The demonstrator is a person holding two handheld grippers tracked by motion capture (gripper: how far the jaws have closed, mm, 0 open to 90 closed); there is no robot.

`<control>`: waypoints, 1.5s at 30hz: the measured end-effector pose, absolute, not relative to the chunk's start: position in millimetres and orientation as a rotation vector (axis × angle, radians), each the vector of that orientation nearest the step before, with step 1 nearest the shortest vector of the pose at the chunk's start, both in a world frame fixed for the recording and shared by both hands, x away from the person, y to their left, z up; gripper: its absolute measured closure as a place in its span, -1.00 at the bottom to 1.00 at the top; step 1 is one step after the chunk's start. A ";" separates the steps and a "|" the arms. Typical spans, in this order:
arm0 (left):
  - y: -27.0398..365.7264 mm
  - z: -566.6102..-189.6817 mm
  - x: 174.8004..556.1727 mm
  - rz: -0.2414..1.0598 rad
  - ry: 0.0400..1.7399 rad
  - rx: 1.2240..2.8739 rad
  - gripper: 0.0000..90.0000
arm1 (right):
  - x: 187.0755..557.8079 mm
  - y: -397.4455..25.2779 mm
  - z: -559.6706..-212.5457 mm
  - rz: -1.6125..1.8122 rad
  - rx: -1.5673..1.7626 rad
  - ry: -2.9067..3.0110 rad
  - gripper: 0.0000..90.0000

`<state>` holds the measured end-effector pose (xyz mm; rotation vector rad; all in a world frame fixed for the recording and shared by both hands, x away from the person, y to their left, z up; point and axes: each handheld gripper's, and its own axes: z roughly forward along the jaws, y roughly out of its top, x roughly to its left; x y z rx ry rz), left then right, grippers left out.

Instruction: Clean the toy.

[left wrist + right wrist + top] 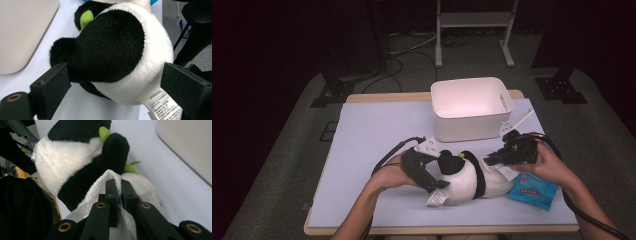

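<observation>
Pale table, gripped panda plush.

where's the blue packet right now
In the high view, the blue packet lies at the table's near right, beside the plush panda, under the right hand.

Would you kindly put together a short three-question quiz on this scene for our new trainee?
1. True or false: the right gripper has its jaws pinched shut on white fabric of the plush panda.
2. How do the left gripper's jaws stand? A) shut on the sewn-in label B) open, on either side of the panda C) open inside the bin
3. What lies on the table under the person's right hand?

Key:
1. True.
2. B.
3. A blue packet; the white bin stands farther back.
</observation>
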<state>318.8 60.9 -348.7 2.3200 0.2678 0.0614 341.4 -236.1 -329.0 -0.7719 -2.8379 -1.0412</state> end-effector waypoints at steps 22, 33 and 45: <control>55.8 -370.8 313.0 -0.041 0.289 2.324 -0.83 | 338.3 -242.8 -331.2 -1.073 -0.785 -2.825 0.89; 46.7 -377.0 318.0 -0.083 0.269 2.269 -0.59 | 333.8 -243.5 -331.0 -1.087 -0.789 -2.825 0.89; 64.1 -361.7 325.4 -0.031 0.249 2.254 -0.34 | 331.3 -236.6 -323.5 -1.117 -0.768 -2.841 0.89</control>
